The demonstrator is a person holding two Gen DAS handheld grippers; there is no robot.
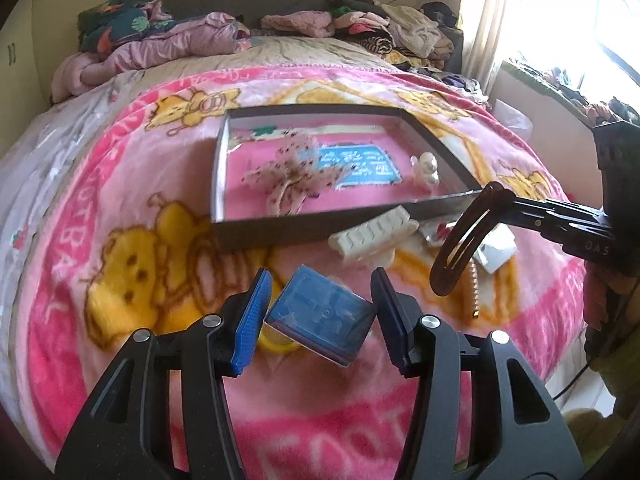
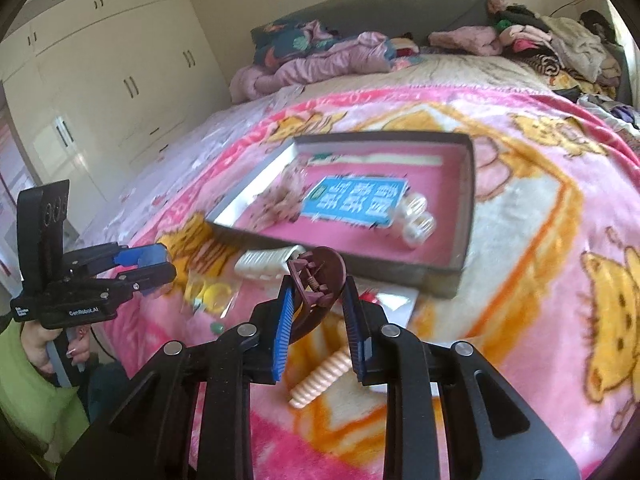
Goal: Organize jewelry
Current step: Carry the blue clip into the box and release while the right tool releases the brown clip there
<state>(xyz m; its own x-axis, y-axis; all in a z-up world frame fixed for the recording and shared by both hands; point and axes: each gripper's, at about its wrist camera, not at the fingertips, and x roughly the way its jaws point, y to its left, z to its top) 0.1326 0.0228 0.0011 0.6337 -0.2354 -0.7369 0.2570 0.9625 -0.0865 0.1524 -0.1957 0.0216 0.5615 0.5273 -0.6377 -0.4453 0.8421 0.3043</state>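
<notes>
My left gripper (image 1: 320, 274) is shut on a small see-through blue box (image 1: 324, 320) and holds it above the pink blanket; the same gripper (image 2: 160, 258) shows at the left of the right wrist view. My right gripper (image 2: 317, 280) is shut on a brown hair clip (image 2: 316, 280). From the left wrist view that clip (image 1: 464, 248) hangs off the right gripper (image 1: 508, 202), just at the near right corner of the tray (image 1: 280, 236). The dark-rimmed tray (image 2: 468, 200) has a pink lining and holds a speckled flower piece (image 1: 292, 176), a blue card (image 1: 360, 164) and pearly beads (image 1: 428, 166).
On the blanket in front of the tray lie a white comb clip (image 1: 372, 236), a peach spiral clip (image 2: 320, 376), yellow pieces in a clear bag (image 2: 212, 294), a pearl strand (image 1: 474, 292) and a white card (image 1: 496, 252). Clothes are piled at the bed's head. A green-sleeved hand (image 2: 40, 344) grips the left handle.
</notes>
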